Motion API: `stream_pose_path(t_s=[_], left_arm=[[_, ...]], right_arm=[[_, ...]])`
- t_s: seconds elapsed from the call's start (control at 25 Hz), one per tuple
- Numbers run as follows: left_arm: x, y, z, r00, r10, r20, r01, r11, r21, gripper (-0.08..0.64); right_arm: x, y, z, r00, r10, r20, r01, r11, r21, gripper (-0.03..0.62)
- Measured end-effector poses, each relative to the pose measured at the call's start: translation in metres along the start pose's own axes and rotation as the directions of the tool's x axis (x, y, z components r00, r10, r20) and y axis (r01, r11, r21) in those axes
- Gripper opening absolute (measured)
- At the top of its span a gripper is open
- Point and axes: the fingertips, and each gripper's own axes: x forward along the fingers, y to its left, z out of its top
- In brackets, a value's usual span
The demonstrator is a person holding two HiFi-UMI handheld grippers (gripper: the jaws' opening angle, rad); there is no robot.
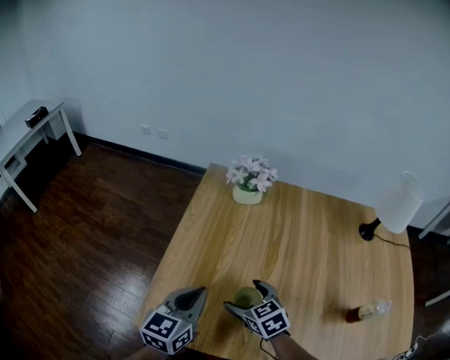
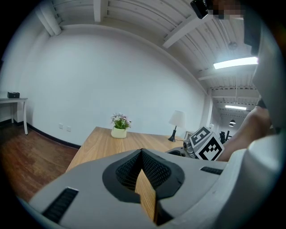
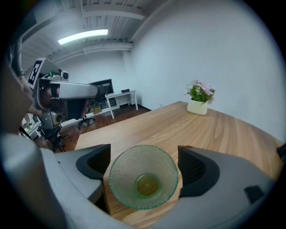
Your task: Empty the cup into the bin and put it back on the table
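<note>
A green pebbled glass cup (image 3: 143,176) stands upright on the wooden table (image 1: 305,241) near its front edge, empty apart from a yellowish tint at the bottom. My right gripper (image 3: 144,164) is open, one jaw on each side of the cup (image 1: 246,296), and a small gap shows at each pad. In the head view the right gripper (image 1: 243,297) points down at the table. My left gripper (image 1: 197,294) hovers just left of it, shut and holding nothing; its fingertips (image 2: 142,152) meet. No bin is in view.
A flower pot (image 1: 248,192) stands at the table's far edge, a white lamp (image 1: 394,205) at the far right, and a bottle (image 1: 367,311) lies near the right front corner. A white side table (image 1: 22,133) stands by the wall at left. Dark wood floor lies left of the table.
</note>
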Motion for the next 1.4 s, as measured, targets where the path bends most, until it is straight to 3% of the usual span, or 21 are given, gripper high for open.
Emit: stream_pose_path(t_s=[0.52, 0.76, 0.88, 1.08, 1.28, 1.4], left_arm=[[-0.011, -0.006, -0.013, 0.999, 0.024, -0.022, -0.024, 1.000, -0.007, 0.005], [-0.014, -0.010, -0.018, 0.999, 0.024, -0.031, -0.024, 1.000, -0.011, 0.005], [-0.016, -0.011, -0.020, 0.999, 0.027, -0.035, -0.027, 1.000, -0.014, 0.005], [-0.017, -0.011, -0.022, 0.999, 0.034, -0.035, -0.034, 0.999, -0.014, 0.005], [-0.018, -0.015, -0.018, 0.999, 0.017, -0.029, -0.018, 1.000, -0.017, 0.005], [-0.017, -0.027, -0.006, 1.000, -0.019, -0.011, 0.020, 0.999, 0.036, 0.005]], right_arm=[[0.013, 0.003, -0.021, 1.000, -0.010, -0.003, 0.010, 0.999, -0.044, 0.479], [0.015, 0.003, -0.034, 1.000, -0.013, 0.007, 0.013, 1.000, -0.016, 0.479], [0.016, 0.003, -0.038, 1.000, -0.023, 0.020, 0.023, 1.000, -0.015, 0.442], [0.020, 0.001, -0.036, 0.999, -0.029, 0.045, 0.029, 0.999, -0.016, 0.410], [0.003, 0.007, -0.023, 0.995, 0.015, 0.100, -0.016, 1.000, 0.016, 0.405], [-0.018, 0.008, -0.007, 0.989, 0.018, 0.148, -0.023, 0.999, 0.032, 0.403]])
